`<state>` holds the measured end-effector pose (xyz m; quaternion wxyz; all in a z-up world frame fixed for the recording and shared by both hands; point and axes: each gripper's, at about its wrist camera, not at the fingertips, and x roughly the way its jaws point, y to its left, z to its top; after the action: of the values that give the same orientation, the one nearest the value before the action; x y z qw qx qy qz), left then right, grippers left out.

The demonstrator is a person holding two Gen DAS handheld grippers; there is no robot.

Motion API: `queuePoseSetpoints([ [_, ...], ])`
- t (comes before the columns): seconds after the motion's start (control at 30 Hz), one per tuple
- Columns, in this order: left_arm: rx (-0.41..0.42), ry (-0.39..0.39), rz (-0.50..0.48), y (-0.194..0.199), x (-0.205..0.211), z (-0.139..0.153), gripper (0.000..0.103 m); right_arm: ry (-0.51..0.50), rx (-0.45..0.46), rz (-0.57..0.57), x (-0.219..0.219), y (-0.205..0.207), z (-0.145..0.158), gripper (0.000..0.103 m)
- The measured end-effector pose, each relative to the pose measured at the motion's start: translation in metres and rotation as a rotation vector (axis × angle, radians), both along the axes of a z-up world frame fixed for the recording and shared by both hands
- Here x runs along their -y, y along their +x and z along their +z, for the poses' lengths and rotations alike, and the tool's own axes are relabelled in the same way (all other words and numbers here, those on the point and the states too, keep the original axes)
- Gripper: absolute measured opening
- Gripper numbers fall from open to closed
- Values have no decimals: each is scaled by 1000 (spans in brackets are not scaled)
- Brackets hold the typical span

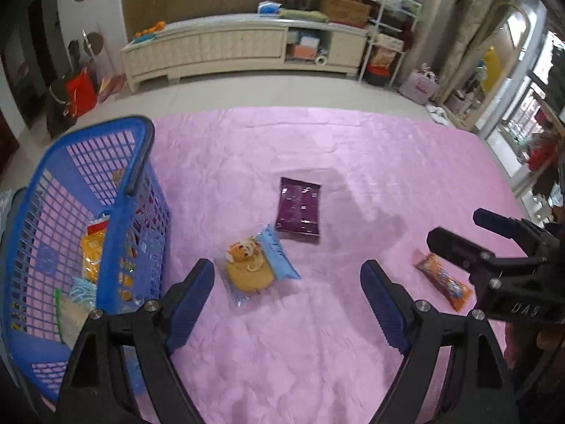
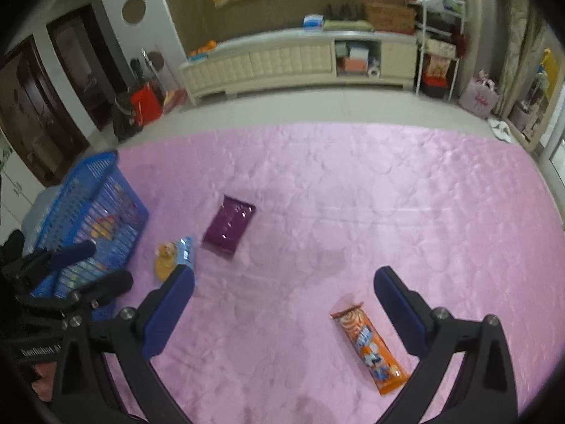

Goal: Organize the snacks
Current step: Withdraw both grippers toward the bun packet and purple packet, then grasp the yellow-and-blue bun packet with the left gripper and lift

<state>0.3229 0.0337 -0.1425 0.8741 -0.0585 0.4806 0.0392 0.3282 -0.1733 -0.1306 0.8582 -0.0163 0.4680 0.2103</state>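
A blue mesh basket [image 1: 141, 162] stands at the left of a pink bedspread [image 1: 317, 335] and holds several snack packs. On the spread lie a clear pack with a bear-shaped bun [image 1: 252, 270], a purple pack [image 1: 299, 206] and an orange pack [image 1: 445, 281]. My left gripper [image 1: 287, 272] is open and empty, hovering just before the bun pack. My right gripper [image 2: 284, 279] is open and empty above the spread, with the orange pack [image 2: 370, 348] close to its right finger. The basket [image 2: 106, 183], bun pack [image 2: 171, 256] and purple pack [image 2: 229, 226] also show there.
The right gripper shows at the right of the left wrist view [image 1: 494, 247]; the left gripper shows at the left of the right wrist view [image 2: 70, 272]. Beyond the bed are a tiled floor, a low white cabinet [image 1: 243, 47], a shelf rack [image 1: 385, 31] and bags.
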Motion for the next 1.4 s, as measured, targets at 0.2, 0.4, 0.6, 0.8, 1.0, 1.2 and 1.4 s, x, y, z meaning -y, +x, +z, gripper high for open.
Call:
queuePoseSetpoints([
  [0.2,-76,-1,64,27,-16,-36,83,-5,-40,17,-15,32,-29,103],
  [0.4,-164,16,78,43,-20,-71,83,-5,-105,42,-24,48,-64,103],
  [0.6,-206,18,93,56,-21,-93,83,12,-140,-1,-13,53,-66,103],
  [0.8,-200,75,106,56,-12,-92,77,-3,-105,12,-3,42,-53,103],
  [1.0,-209,138,83,50,1,-93,53,-1,-119,13,-1,44,-53,103],
  [1.2,-119,148,54,30,10,-60,53,22,-137,11,-3,45,-48,103],
  [1.4,-23,170,6,-1,11,-10,53,76,-150,21,-14,44,-39,103],
])
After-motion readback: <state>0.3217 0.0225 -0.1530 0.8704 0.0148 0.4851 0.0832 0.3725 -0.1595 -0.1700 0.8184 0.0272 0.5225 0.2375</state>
